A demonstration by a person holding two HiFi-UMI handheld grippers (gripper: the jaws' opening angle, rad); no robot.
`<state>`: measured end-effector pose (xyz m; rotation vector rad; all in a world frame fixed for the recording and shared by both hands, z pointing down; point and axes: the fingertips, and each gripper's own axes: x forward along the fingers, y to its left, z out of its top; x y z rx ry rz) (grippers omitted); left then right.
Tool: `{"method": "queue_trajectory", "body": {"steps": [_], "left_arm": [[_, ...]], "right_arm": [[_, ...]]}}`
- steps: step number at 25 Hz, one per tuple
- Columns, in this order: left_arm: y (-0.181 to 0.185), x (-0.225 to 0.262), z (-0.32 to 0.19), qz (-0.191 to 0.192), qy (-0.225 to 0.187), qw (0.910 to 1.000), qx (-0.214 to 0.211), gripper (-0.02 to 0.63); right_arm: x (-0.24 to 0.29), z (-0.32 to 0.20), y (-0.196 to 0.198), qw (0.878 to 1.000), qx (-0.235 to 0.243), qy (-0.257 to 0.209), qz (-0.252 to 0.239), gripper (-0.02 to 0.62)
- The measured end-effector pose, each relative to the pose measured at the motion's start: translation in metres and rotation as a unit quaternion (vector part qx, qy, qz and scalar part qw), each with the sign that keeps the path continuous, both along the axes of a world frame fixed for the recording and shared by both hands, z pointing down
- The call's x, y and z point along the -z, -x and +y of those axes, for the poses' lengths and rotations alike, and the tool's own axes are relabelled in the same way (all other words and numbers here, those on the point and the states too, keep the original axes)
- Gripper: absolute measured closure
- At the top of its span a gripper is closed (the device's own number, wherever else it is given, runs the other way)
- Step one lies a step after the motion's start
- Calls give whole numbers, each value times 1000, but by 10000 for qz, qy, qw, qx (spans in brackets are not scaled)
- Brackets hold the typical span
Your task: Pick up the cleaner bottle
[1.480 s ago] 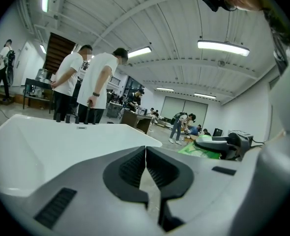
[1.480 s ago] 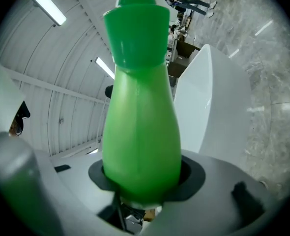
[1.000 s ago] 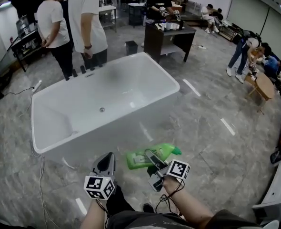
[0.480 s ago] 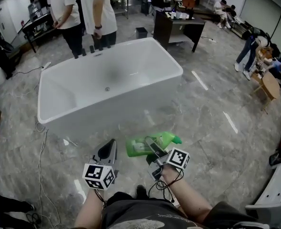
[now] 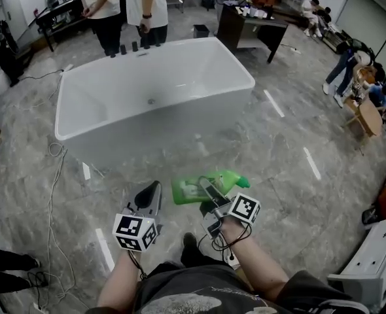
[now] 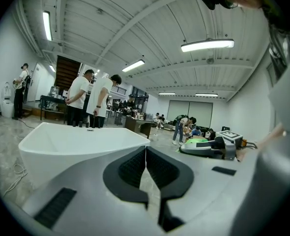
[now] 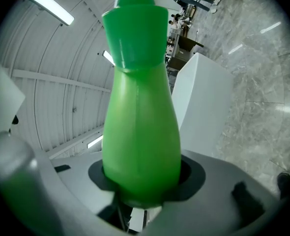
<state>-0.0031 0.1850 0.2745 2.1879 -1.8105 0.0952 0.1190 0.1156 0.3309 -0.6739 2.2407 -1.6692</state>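
A green cleaner bottle [image 5: 203,187] lies on its side in the air, and my right gripper [image 5: 208,192] is shut on it. In the right gripper view the bottle [image 7: 141,127] fills the middle, clamped between both dark pads, its cap end pointing away. My left gripper [image 5: 148,196] is to the left of the bottle, apart from it, with nothing in it. The left gripper view shows its two black pads [image 6: 133,167] pressed together. From there the bottle [image 6: 198,141] and the other gripper appear at the right.
A large white bathtub [image 5: 150,103] stands on the grey marble floor ahead of both grippers. Two people [image 5: 124,8] stand at its far side. A dark table [image 5: 248,25] with items is behind, more people at the right, and cables [image 5: 52,175] run along the floor at left.
The tub and the room have shifted in the head view as I walk with both grippers. The bottle stays gripped in the right gripper the same way.
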Motion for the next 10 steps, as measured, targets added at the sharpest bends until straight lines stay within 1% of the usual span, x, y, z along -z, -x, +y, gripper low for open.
{"method": "queue_trajectory", "body": {"steps": [4, 7, 10], "left_arm": [[1, -1, 39, 85, 24, 10000, 46, 591], [2, -7, 57, 92, 2, 9999, 53, 591], [2, -12, 72, 100, -21, 9999, 29, 591]], "right_arm": [[1, 36, 1, 10000, -7, 31, 26, 400], [-3, 53, 2, 9999, -2, -1, 104, 400], [-6, 68, 3, 9999, -59, 27, 78, 400]]}}
